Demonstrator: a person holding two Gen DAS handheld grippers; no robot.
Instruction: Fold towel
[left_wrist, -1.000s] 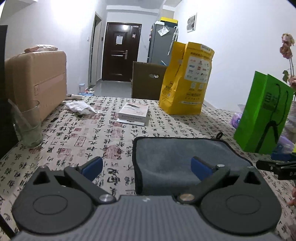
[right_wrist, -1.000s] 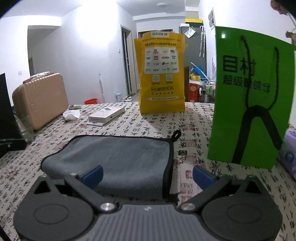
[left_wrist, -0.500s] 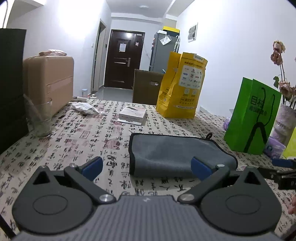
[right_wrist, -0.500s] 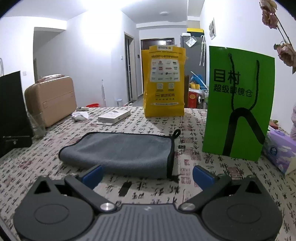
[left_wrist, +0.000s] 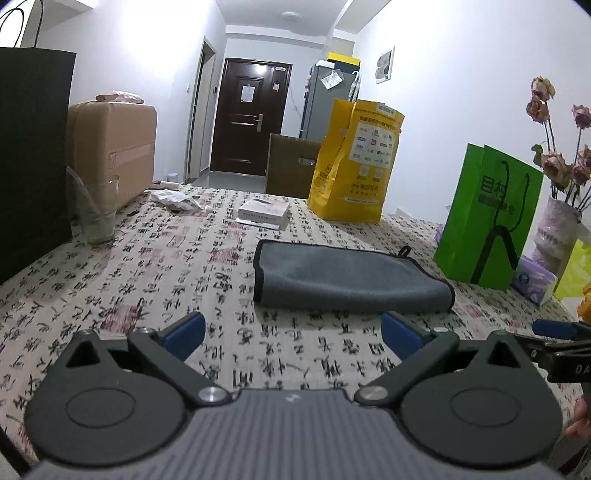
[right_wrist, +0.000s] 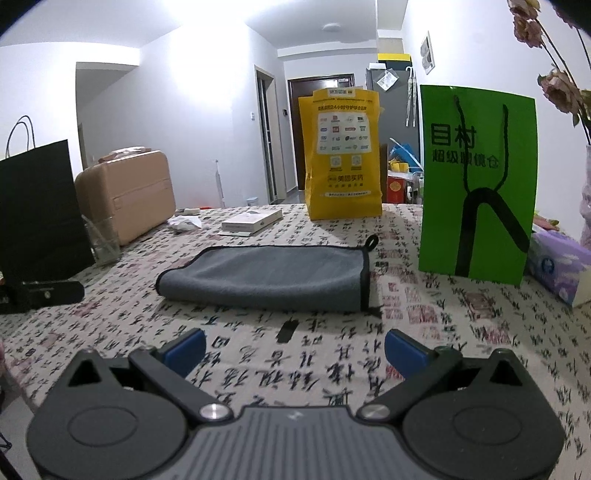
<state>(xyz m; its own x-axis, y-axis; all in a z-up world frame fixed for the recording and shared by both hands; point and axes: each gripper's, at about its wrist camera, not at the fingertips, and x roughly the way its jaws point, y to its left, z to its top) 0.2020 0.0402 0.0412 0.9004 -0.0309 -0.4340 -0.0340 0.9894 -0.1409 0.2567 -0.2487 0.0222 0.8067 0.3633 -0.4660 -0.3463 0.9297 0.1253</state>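
- Grey towel (left_wrist: 347, 277), centre of the left wrist view: it lies folded on the tablecloth (left_wrist: 155, 280), with a rounded fold along its near edge, black-trimmed edges at its left and far sides, and a small hanging loop at its upper right corner.
- The same towel (right_wrist: 269, 275) in the right wrist view: the trimmed edges stack at its right side, and the fold runs along the near edge.
- Left gripper (left_wrist: 291, 330), lower centre: the blue-tipped fingers are spread wide and hold nothing; a bare strip of cloth separates them from the towel.
- Right gripper (right_wrist: 293, 347), lower centre: the fingers are likewise spread wide and empty, apart from the towel's near edge.
- Green bag (right_wrist: 476, 181), right of frame: it stands upright near the towel's right edge.
- Yellow bag (left_wrist: 354, 162) and white box (left_wrist: 264, 212), upper centre: both sit beyond the towel's far edge.
- Glass (left_wrist: 96, 210) and black bag (left_wrist: 31, 155), left of frame: both are well apart from the towel, with open cloth between.
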